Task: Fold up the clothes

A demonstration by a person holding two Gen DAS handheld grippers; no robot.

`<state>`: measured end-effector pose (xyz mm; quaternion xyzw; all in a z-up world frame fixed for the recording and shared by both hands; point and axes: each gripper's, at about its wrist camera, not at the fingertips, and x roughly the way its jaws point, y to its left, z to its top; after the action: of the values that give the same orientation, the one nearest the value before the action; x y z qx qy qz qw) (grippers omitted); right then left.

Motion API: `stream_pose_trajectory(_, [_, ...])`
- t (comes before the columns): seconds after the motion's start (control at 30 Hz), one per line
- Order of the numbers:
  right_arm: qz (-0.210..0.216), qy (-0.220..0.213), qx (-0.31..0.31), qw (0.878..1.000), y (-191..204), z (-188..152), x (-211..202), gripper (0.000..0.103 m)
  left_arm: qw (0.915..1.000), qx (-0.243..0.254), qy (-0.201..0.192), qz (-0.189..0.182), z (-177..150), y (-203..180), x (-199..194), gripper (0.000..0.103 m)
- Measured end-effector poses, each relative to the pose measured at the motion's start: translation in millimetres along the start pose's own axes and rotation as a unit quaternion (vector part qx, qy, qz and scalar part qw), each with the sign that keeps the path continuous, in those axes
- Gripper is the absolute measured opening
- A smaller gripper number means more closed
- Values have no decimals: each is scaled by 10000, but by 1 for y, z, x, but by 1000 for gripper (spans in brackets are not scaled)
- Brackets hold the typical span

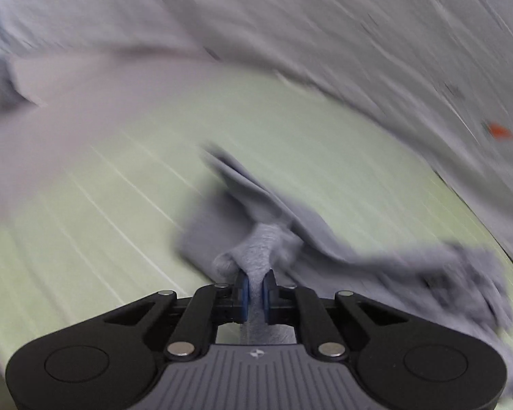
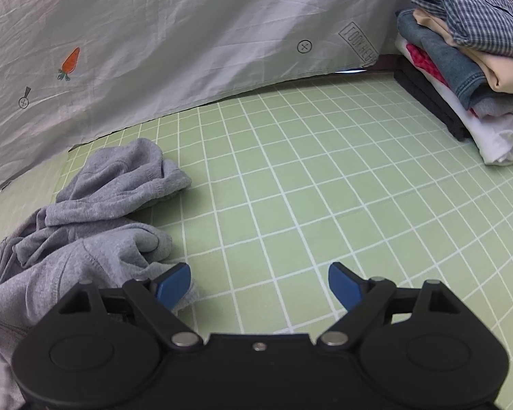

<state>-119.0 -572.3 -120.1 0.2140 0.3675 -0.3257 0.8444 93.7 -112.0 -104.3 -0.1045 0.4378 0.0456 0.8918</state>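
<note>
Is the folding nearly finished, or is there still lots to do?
Some looks done: a stack of folded clothes sits at the far corner of the green grid mat. In hand: the left hand-held gripper is pinching the crumpled grey garment. Left: that garment isn't folded at all, and the right hand-held gripper is open, holding nothing.

Soft even light, left wrist view heavily motion-blurred, perhaps mid-swing, right view sharp, fisheye-bent edges
</note>
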Motion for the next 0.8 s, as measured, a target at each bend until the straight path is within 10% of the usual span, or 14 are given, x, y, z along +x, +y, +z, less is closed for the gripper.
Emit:
stream_pose_trajectory(0.13, [-60, 37, 148, 9999, -3, -2, 3, 88, 9949, -218, -343, 921, 23, 24, -7, 20])
stream_pose_trajectory(0.27, [-16, 75, 384, 9992, -5, -2, 6, 87, 9981, -441, 119, 422, 14, 19, -3, 58])
stream_pose_trajectory(0.43, [636, 360, 1405, 9874, -20, -6, 15, 80, 9961, 246, 844, -118, -30, -29, 10, 65])
stream_pose_trajectory(0.5, [1152, 574, 2288, 9649, -34, -12, 25, 77, 9918, 334, 1176, -362, -44, -42, 19, 65])
stream_pose_trajectory(0.67, [2181, 1116, 4505, 8585, -62, -40, 61, 69, 9823, 911, 1579, -441, -68, -68, 33, 69])
stream_pose_trajectory(0.8, [2390, 1469, 5138, 8108, -60, -55, 81, 65, 9810, 886, 1688, -347, -72, -70, 41, 73])
